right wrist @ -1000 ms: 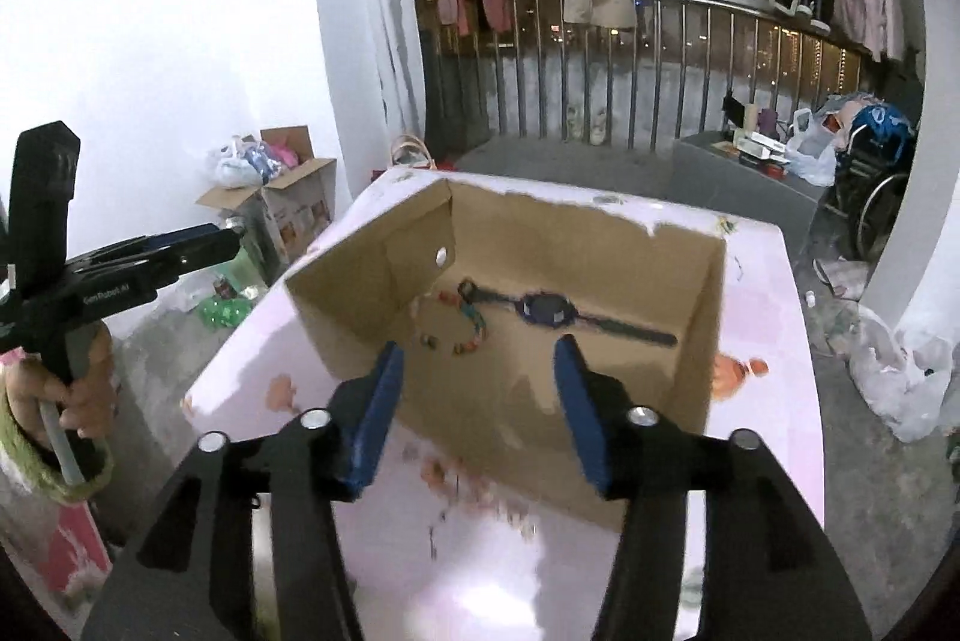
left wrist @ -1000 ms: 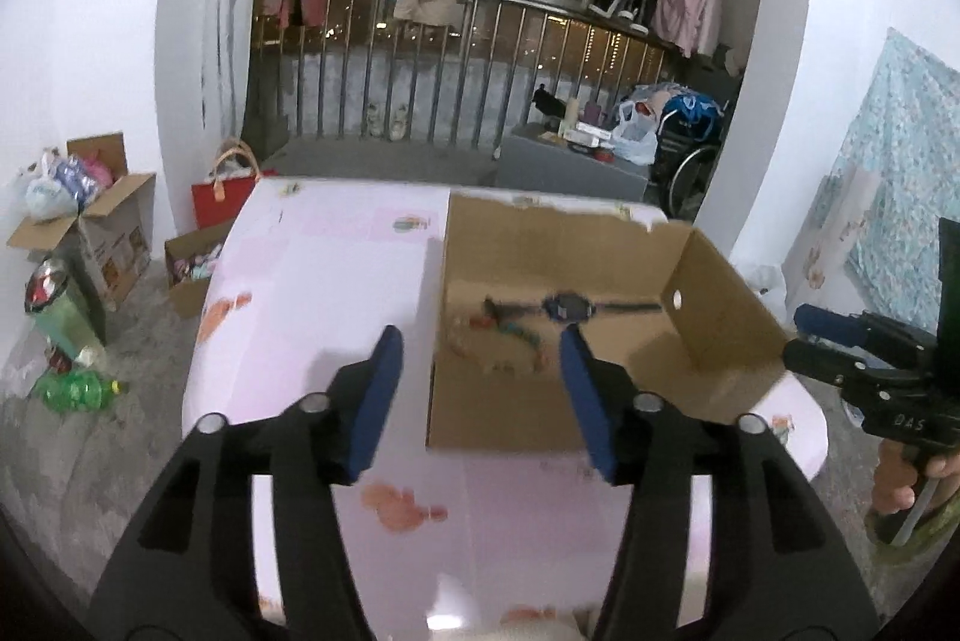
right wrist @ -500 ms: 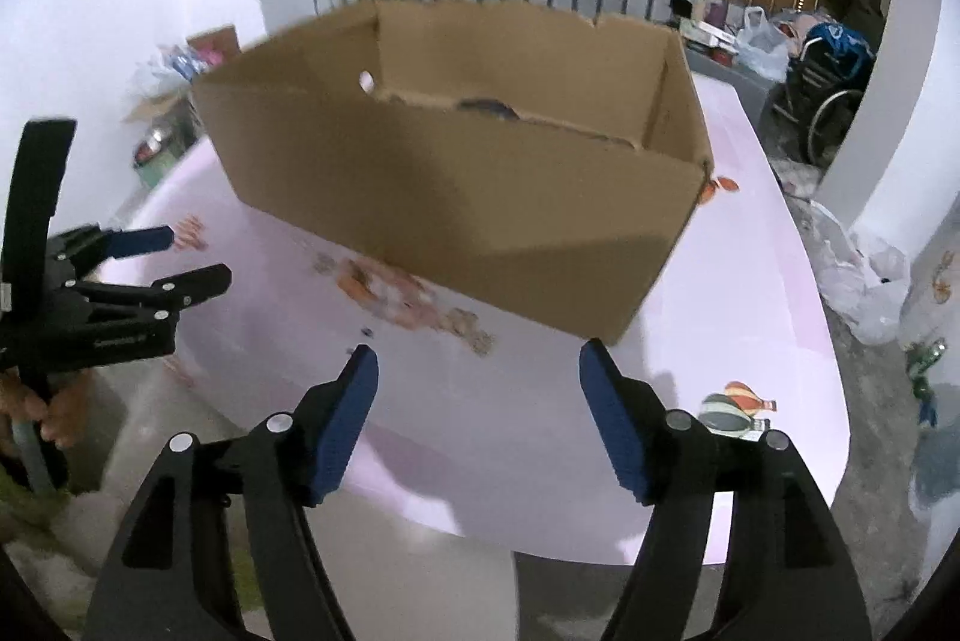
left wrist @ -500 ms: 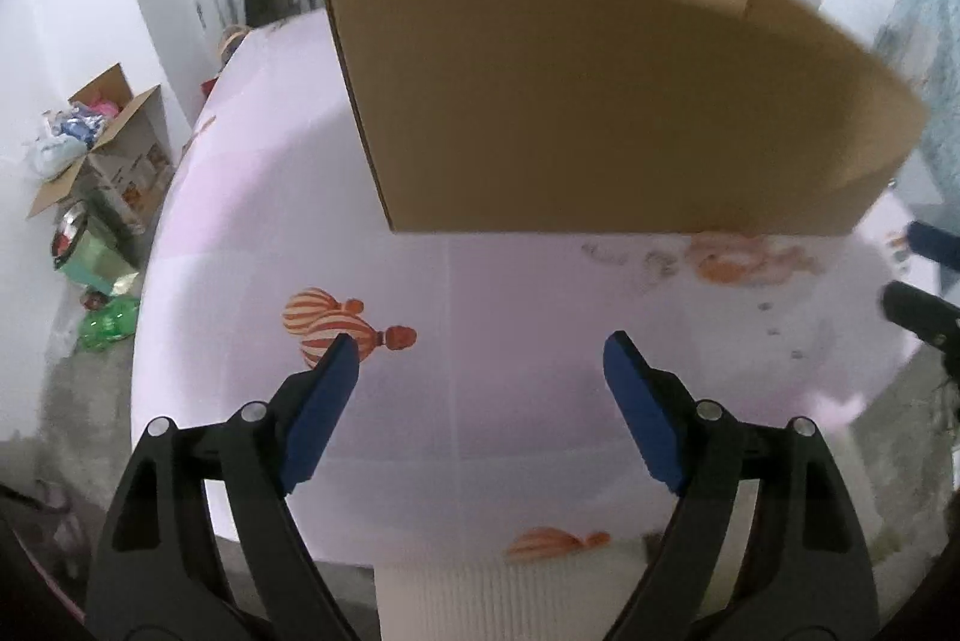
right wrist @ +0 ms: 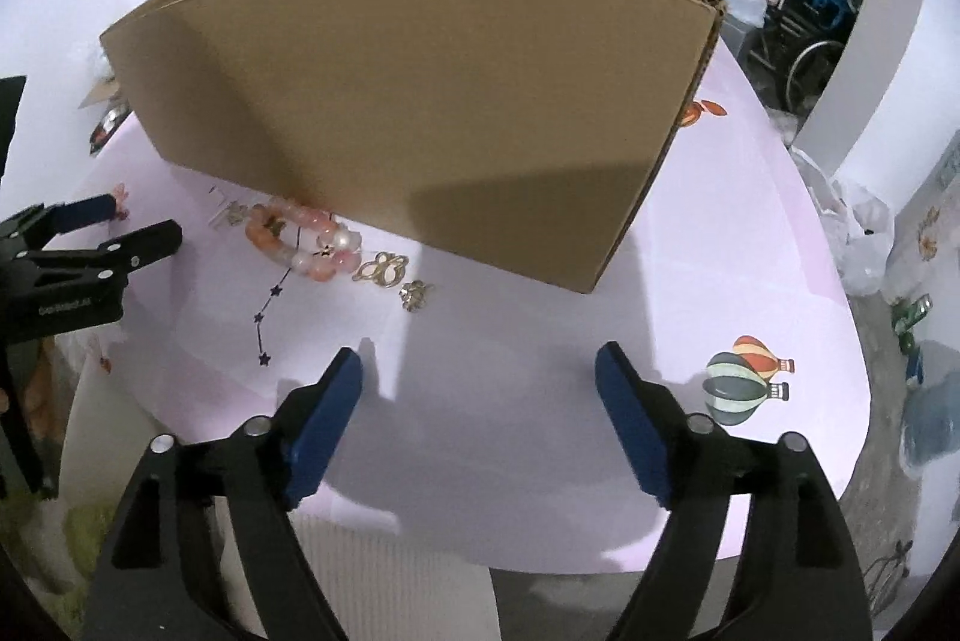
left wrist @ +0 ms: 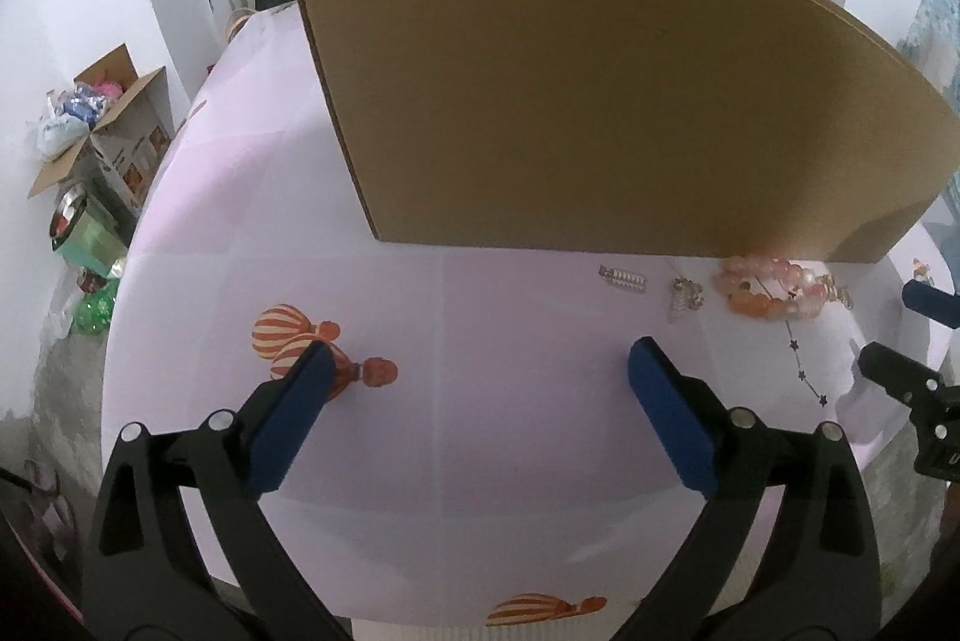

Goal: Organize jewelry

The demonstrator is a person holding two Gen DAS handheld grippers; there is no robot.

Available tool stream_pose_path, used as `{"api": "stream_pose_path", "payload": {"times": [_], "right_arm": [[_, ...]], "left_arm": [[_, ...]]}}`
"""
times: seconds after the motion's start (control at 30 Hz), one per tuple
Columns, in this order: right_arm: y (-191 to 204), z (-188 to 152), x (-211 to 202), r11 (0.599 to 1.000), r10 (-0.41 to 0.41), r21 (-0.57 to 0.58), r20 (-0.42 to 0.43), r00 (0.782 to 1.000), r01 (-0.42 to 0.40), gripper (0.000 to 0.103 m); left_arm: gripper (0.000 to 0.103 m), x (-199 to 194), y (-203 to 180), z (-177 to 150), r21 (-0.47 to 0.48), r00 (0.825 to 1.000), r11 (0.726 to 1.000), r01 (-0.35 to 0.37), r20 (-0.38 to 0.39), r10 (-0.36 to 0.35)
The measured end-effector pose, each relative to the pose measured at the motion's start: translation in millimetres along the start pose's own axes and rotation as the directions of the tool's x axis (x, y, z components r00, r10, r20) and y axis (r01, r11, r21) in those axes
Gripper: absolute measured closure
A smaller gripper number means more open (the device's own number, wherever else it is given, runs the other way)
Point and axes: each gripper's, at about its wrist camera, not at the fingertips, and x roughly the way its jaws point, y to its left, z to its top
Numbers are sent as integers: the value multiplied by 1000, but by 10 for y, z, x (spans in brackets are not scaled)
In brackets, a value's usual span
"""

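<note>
A brown cardboard box stands on a pink table. Loose jewelry lies at its near foot: pink and orange bead bracelets, a thin chain with dark stars, small silver clips and gold charms. My left gripper hovers over bare tablecloth left of the jewelry, its jaws opening with nothing between them. My right gripper hovers right of the jewelry, its jaws opening too, nothing between them.
Balloon prints dot the tablecloth. Open boxes and bags sit on the floor to the left. A wheelchair and plastic bags stand on the right. A balcony railing with hanging clothes lies behind.
Both grippers have dropped low toward the table's near edge and tilted down; the box's inside is now hidden behind its near wall. Both pairs of jaws have spread wider.
</note>
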Motion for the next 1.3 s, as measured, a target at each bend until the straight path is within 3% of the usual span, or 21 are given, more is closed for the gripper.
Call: {"api": "stream_pose_path", "payload": {"times": [0.27,0.73,1.3], "right_arm": [[-10,17,73,1000,4,30,-38,999,-3,7],[-20,74,117,999,7,42,-48,999,-5,6],[-48,99,162,999,21,26,-28,999,-20,6]], "left_arm": [[8,-12,-59,19,1,1000,1000,-2,-11,2],[8,37,-24,118,-1,998,1000,2,-64,-2],[7,55,-64,134,-18,998,1000,-18,-63,16]]}}
